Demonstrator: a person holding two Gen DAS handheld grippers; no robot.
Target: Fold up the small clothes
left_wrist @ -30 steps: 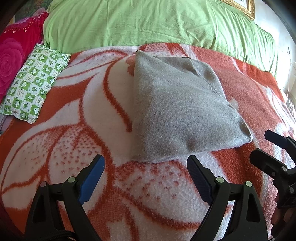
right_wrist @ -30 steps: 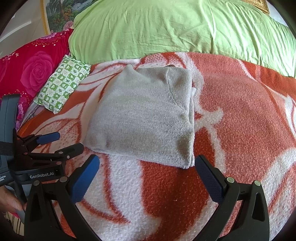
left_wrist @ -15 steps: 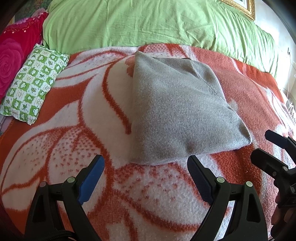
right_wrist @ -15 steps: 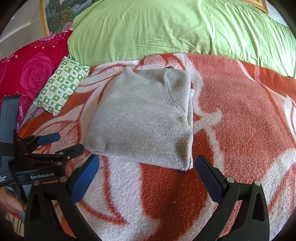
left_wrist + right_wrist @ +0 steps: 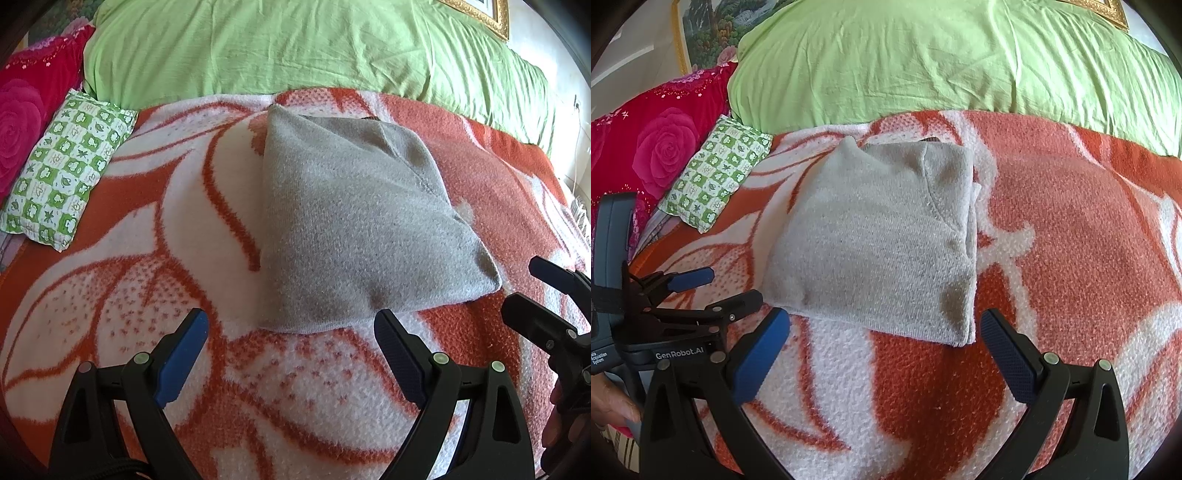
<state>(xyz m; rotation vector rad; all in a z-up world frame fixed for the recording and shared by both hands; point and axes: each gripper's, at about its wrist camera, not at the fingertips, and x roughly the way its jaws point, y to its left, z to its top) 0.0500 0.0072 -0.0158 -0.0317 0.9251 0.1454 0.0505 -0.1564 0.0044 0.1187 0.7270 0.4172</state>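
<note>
The grey knitted garment point(image 5: 354, 229) lies folded flat on the orange-and-white blanket point(image 5: 110, 295); left gripper point(image 5: 291, 347) and right gripper point(image 5: 886, 350) hover wide apart, empty, apparently released.

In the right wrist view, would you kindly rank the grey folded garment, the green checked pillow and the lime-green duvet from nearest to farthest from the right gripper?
Measured from the right gripper:
1. Grey folded garment, just ahead of the open fingers, on the orange blanket.
2. Green checked pillow, farther back on the left.
3. Lime-green duvet, across the far end of the bed.
</note>
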